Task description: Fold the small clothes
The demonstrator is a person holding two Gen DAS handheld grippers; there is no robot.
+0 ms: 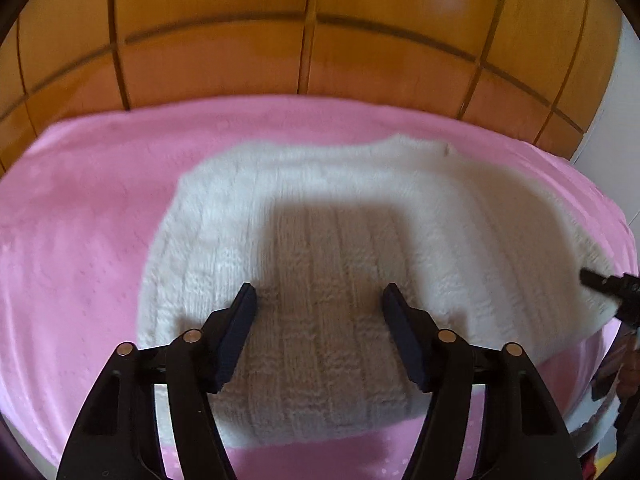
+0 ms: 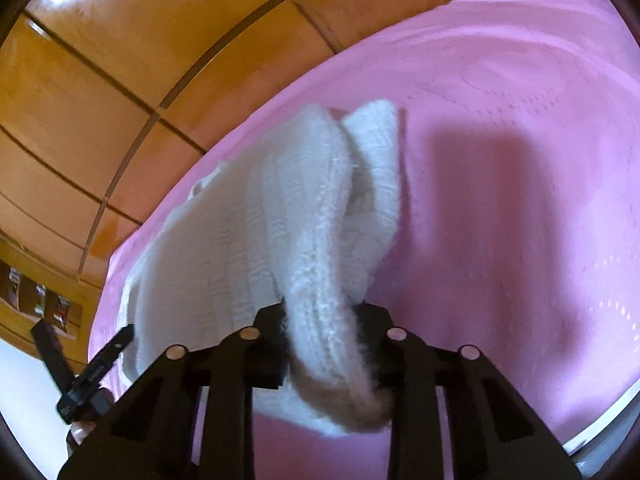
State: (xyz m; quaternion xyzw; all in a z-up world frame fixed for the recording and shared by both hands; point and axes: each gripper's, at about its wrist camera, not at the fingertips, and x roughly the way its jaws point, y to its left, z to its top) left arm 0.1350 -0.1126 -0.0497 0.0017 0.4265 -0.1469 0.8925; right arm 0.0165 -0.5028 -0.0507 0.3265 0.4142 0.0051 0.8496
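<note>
A small white knit sweater (image 1: 340, 216) lies on a pink cloth (image 1: 80, 220). My left gripper (image 1: 319, 300) is open and hovers just above the sweater's near part, holding nothing. My right gripper (image 2: 320, 316) is shut on a fold of the white sweater (image 2: 316, 240) and lifts it off the pink cloth (image 2: 500, 160); the rest of the sweater trails down to the left. The right gripper's tip shows at the right edge of the left wrist view (image 1: 608, 284), at the sweater's right edge. The left gripper shows at the lower left of the right wrist view (image 2: 96, 364).
The pink cloth covers a table whose far edge (image 1: 280, 100) meets an orange wooden panelled wall (image 1: 304, 40). A white wall strip (image 1: 624, 100) is at the far right. A wooden shelf with small items (image 2: 40, 300) sits at the left.
</note>
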